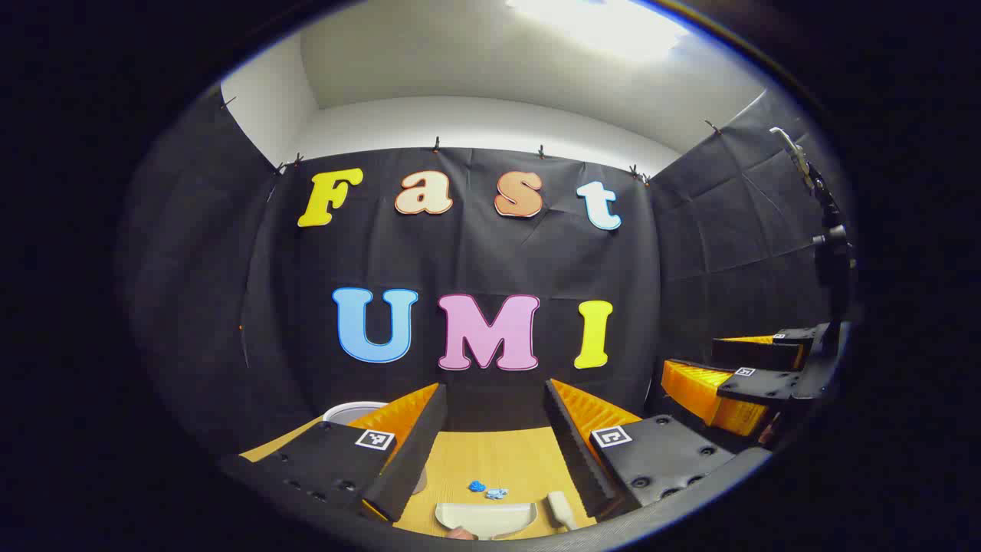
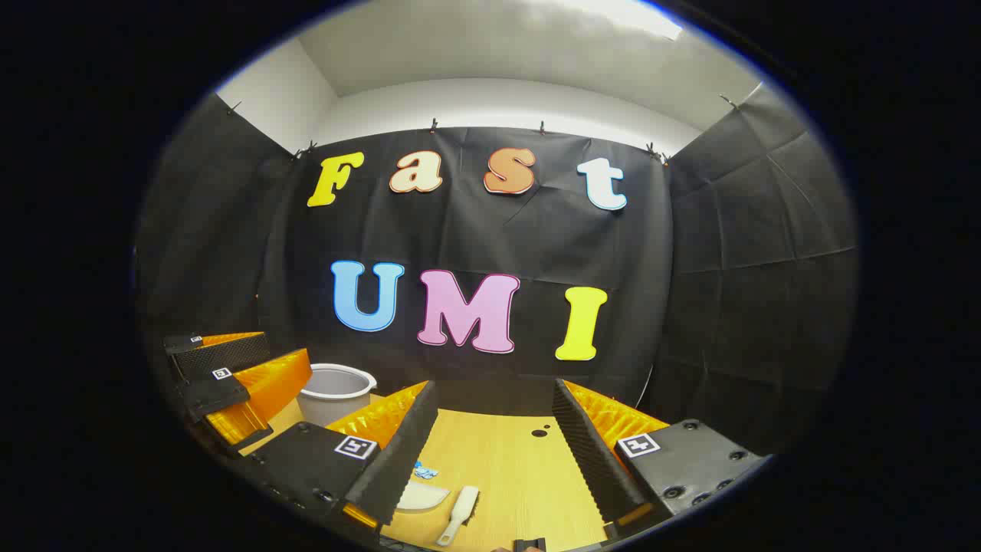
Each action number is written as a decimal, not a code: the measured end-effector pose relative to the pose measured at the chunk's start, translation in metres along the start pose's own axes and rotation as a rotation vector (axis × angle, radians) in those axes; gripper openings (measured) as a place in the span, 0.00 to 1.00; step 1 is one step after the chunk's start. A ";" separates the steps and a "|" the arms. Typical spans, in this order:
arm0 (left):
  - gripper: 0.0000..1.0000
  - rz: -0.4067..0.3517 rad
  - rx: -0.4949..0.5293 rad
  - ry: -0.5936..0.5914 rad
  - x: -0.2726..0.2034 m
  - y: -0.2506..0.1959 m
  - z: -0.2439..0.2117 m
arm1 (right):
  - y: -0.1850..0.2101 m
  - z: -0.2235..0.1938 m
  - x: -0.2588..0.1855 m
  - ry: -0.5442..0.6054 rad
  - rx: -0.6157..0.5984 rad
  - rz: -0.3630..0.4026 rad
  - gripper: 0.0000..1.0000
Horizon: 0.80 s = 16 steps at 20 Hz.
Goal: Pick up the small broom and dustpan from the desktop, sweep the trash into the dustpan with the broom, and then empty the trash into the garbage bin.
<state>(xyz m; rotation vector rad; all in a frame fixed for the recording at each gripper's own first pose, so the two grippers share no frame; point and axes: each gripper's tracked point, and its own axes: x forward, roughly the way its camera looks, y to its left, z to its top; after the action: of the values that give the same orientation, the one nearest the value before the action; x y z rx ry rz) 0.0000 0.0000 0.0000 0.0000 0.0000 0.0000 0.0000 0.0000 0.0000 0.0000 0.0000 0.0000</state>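
Dustpan [image 1: 485, 519] was cut off at the lower edge beside the broom [image 1: 560, 509], garbage bin [image 1: 354, 412] mostly hidden behind the left hand-held gripper [image 1: 495, 460] finger [image 1: 406, 452], blue trash [image 1: 487, 489] beyond the dustpan was too small to identify.

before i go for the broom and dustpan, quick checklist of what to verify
1. Left gripper open, nothing held: ok.
2. Right gripper open, nothing held: ok.
3. Dustpan on the desk, free to grab: ok.
4. Broom lying beside the dustpan, nothing on it: ok.
5. Trash on the desk just beyond the dustpan: ok.
6. Bin upright at the desk's far left: ok; whether it is empty: cannot tell.
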 end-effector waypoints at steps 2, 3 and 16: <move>0.76 -0.001 -0.007 -0.002 -0.001 0.000 0.000 | 0.000 -0.001 -0.001 0.002 0.004 0.001 0.98; 0.76 -0.006 -0.010 -0.005 0.000 0.001 0.002 | 0.000 0.002 -0.002 0.000 0.002 0.000 0.98; 0.74 -0.027 -0.019 -0.008 0.000 0.011 0.005 | 0.006 0.003 -0.004 -0.005 0.023 0.007 0.98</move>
<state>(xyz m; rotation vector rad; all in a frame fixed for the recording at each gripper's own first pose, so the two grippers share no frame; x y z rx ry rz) 0.0002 0.0113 0.0048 -0.0189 -0.0076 -0.0274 -0.0035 0.0057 0.0027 0.0231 -0.0053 0.0072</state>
